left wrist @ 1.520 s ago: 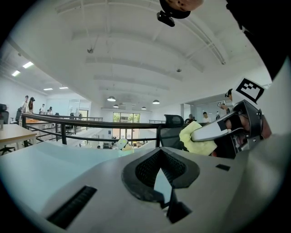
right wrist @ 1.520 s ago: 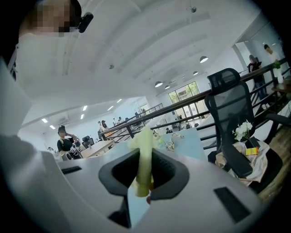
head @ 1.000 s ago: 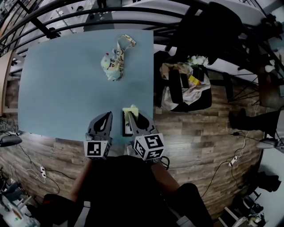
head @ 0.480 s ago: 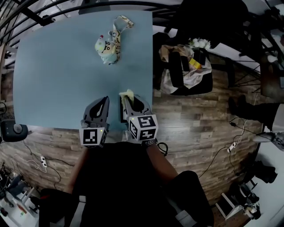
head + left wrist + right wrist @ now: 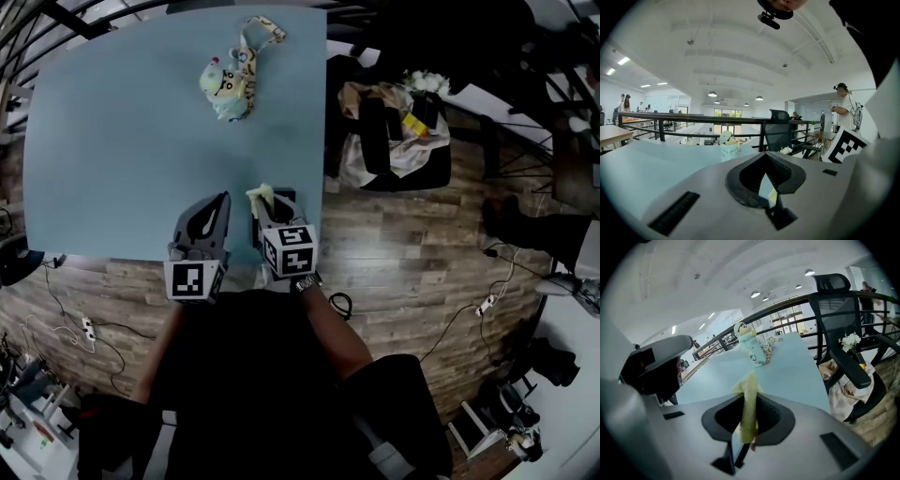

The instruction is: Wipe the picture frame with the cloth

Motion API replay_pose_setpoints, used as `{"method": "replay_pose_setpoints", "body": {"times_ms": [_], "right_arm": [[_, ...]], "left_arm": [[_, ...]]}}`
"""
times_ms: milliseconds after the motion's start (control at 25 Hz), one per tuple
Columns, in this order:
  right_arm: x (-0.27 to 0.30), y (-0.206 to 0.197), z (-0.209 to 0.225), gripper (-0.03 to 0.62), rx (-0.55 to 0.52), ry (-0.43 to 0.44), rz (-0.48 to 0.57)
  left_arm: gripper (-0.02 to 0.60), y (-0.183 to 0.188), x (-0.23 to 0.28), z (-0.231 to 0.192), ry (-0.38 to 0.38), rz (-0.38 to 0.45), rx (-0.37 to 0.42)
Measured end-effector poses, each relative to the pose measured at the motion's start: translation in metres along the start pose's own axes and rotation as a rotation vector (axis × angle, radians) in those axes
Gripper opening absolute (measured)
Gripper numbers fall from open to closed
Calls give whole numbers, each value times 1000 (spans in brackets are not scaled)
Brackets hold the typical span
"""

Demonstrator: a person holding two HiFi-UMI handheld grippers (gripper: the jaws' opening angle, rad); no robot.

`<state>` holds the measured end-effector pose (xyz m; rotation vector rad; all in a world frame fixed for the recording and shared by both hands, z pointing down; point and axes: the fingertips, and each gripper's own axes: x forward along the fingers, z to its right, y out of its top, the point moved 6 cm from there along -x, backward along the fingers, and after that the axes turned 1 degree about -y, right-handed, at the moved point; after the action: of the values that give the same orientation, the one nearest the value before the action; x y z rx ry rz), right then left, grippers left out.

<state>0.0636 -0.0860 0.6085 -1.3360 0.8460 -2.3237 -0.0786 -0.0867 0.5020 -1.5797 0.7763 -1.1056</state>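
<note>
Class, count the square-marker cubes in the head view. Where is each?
2. Left cube on the left gripper; right cube on the right gripper, which grips the cloth. Both by the table's near edge.

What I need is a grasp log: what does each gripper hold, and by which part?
Right gripper pinches the cloth lengthwise, one end poking past the tips. Left gripper holds nothing, jaws together.

The left hand-held gripper (image 5: 765, 164) — jaws closed together — points at a small toy (image 5: 727, 143) across the table (image 5: 656, 161).

Smooth matt table (image 5: 112, 141), soft yellow cloth (image 5: 749, 404), glossy wood-plank floor (image 5: 422, 253).
</note>
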Motion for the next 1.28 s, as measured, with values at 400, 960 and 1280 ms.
{"method": "replay_pose_setpoints", "body": {"times_ms": [400, 960, 1280], "right_arm": [[28, -22, 5, 58, 9, -4, -89], [51, -37, 10, 58, 31, -25, -171], [59, -42, 17, 58, 32, -37, -199]], "left_arm": [[-3, -1, -5, 9, -15, -14, -8], [-3, -4, -13, 3, -2, -32, -9], [-3, -4, -8, -1, -4, -29, 0]]}}
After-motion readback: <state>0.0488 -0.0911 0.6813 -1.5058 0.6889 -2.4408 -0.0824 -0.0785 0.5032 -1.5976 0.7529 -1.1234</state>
